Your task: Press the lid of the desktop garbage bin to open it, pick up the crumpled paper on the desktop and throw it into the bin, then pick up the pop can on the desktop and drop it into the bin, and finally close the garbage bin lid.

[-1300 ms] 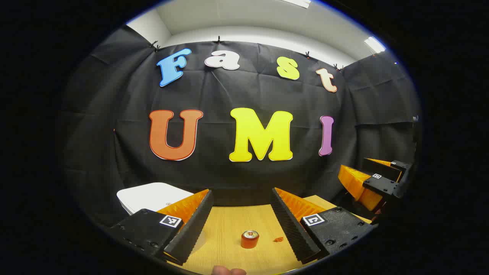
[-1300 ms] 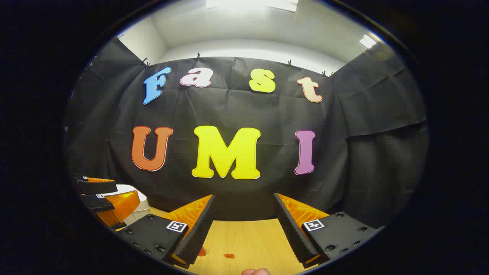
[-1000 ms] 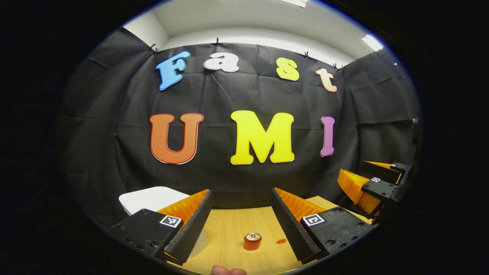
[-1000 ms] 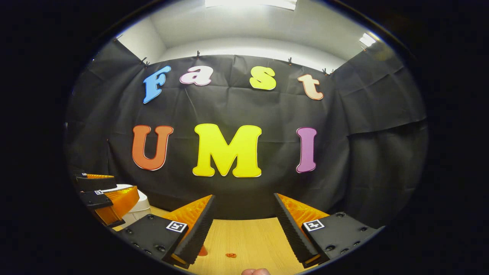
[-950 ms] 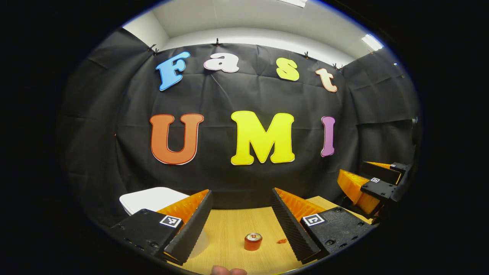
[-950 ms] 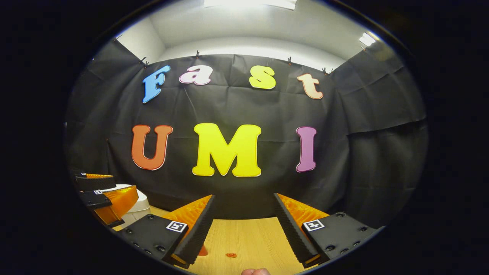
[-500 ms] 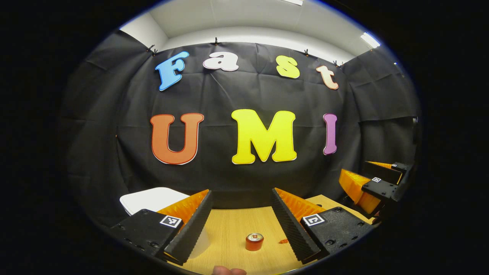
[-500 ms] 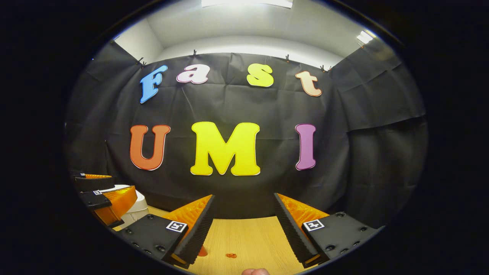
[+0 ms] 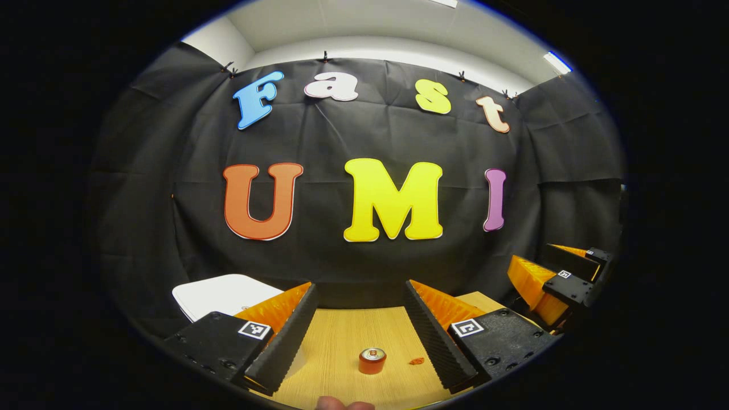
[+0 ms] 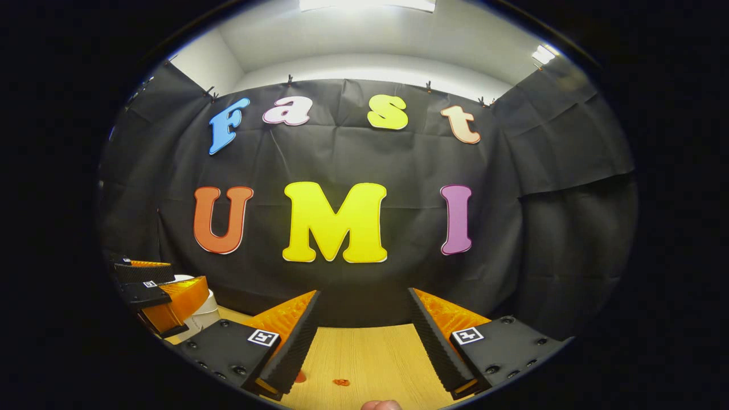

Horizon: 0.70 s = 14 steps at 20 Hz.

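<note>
I hold my left gripper above the wooden desk, and its two fingers are spread wide with nothing in them. Between them, down on the desk, I see the small orange pop can standing up. Just right of the can lies a tiny orange crumpled paper. The white garbage bin sits to the left, behind my left finger, with its lid flat and closed. My right gripper is spread wide too and holds nothing. In the right gripper view the crumpled paper lies between its fingers, and the bin peeks out behind my other gripper at the far left
</note>
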Tool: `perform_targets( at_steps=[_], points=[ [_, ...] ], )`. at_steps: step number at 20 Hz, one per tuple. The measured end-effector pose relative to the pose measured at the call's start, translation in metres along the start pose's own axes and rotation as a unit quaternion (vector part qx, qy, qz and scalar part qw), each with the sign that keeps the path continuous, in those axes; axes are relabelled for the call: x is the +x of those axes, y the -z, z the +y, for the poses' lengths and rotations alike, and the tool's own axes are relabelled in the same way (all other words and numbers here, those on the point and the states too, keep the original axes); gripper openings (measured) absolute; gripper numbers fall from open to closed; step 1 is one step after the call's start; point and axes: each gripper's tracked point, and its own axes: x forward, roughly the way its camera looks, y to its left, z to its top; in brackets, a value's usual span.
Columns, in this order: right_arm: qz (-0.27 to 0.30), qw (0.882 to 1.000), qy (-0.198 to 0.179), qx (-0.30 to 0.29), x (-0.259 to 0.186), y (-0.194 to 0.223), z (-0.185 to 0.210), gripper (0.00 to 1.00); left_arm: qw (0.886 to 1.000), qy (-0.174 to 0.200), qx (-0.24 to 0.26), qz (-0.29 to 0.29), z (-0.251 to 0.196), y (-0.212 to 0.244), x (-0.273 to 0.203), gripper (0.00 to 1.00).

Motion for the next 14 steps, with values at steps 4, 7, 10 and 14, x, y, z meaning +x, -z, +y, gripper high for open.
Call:
perform_targets(
  at_steps=[4,7,10,14],
  points=[
    [-0.001,1.0,-0.001,-0.005,0.003,0.0,-0.007,0.94,1.0,-0.016,-0.001,0.0,0.009,0.0,0.005,0.99],
    [-0.002,1.0,-0.002,-0.006,0.006,0.0,-0.013,0.94,0.999,-0.037,0.004,0.001,0.023,0.001,0.009,0.98],
    [-0.005,1.0,0.0,-0.011,0.011,-0.002,-0.02,0.94,0.998,-0.061,-0.007,0.001,0.042,-0.001,0.014,0.98],
    [0.001,1.0,0.002,-0.007,0.014,0.001,-0.026,0.94,0.995,-0.097,0.002,-0.001,0.071,-0.007,0.021,0.98]
  ],
)
